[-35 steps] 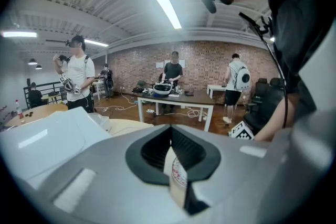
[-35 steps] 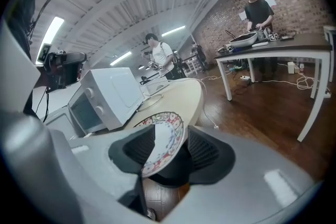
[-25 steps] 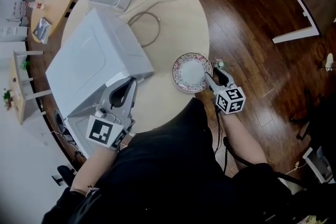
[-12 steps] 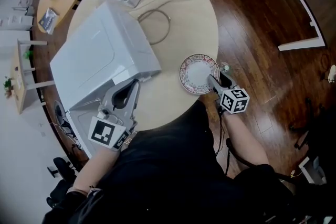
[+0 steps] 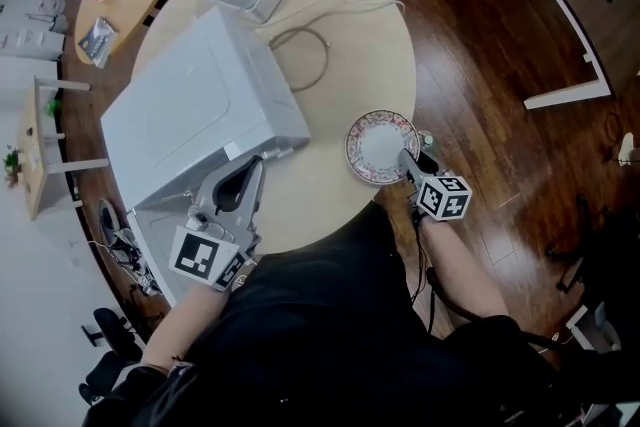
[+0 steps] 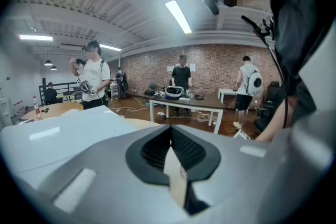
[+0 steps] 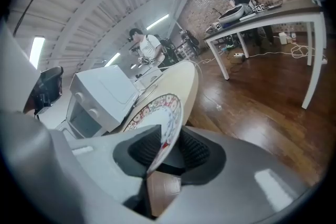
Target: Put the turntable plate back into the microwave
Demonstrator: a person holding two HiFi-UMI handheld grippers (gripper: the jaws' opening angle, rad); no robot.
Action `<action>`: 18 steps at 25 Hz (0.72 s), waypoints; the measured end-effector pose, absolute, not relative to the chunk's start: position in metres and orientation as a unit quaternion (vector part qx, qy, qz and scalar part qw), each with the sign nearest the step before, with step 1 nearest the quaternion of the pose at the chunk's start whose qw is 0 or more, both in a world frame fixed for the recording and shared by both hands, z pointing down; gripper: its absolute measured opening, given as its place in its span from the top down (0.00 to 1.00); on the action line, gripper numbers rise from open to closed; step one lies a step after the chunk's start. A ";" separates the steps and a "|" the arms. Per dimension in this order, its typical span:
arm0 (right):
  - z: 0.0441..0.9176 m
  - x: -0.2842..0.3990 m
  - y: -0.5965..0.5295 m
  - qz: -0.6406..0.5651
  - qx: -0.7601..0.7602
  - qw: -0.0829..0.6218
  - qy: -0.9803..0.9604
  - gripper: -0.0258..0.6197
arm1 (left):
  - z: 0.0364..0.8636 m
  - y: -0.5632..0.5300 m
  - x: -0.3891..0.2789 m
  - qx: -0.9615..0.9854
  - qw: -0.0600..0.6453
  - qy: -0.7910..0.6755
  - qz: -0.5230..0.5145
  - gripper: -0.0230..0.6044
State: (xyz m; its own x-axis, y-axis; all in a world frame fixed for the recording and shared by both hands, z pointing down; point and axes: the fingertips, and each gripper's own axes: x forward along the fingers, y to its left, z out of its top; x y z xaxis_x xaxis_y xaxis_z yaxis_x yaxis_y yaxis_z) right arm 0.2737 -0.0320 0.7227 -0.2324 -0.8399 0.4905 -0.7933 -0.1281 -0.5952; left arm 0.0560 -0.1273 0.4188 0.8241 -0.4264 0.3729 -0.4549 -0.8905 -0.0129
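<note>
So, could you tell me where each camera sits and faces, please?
Head view: on the person's head, steeply down at table, microwave, plate; both forearms, left gripper, right gripper show.
Left gripper view: on that gripper, along its closed jaws over the microwave into the room; torso at right.
Right gripper view: along jaws that have just been closing, plate rim between them, toward the microwave.
Shared: head and right gripper views show plate and microwave.

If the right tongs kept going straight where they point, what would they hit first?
The plate: the right tongs have just been closing on its rim and now grip it. Beyond it probably comes bare table, though depth is unclear.
</note>
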 end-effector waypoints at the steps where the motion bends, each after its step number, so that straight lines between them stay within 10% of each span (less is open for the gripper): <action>1: 0.722 0.275 -0.031 -0.428 -0.622 0.032 0.655 0.79 | 0.416 -0.128 0.054 0.955 0.037 -0.231 0.183 0.96; 18: 0.692 0.279 -0.028 -0.452 -0.674 0.157 0.564 0.91 | 0.389 -0.137 -0.017 0.950 0.034 -0.283 0.129 0.96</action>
State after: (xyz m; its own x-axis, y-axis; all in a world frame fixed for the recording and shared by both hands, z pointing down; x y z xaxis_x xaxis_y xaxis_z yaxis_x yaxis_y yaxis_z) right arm 0.2792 -0.0282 0.6924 -0.0430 -0.9014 0.4307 -0.6170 -0.3152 -0.7211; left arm -0.0166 -0.1370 0.3890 0.8068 -0.5288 0.2635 -0.5463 -0.8376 -0.0083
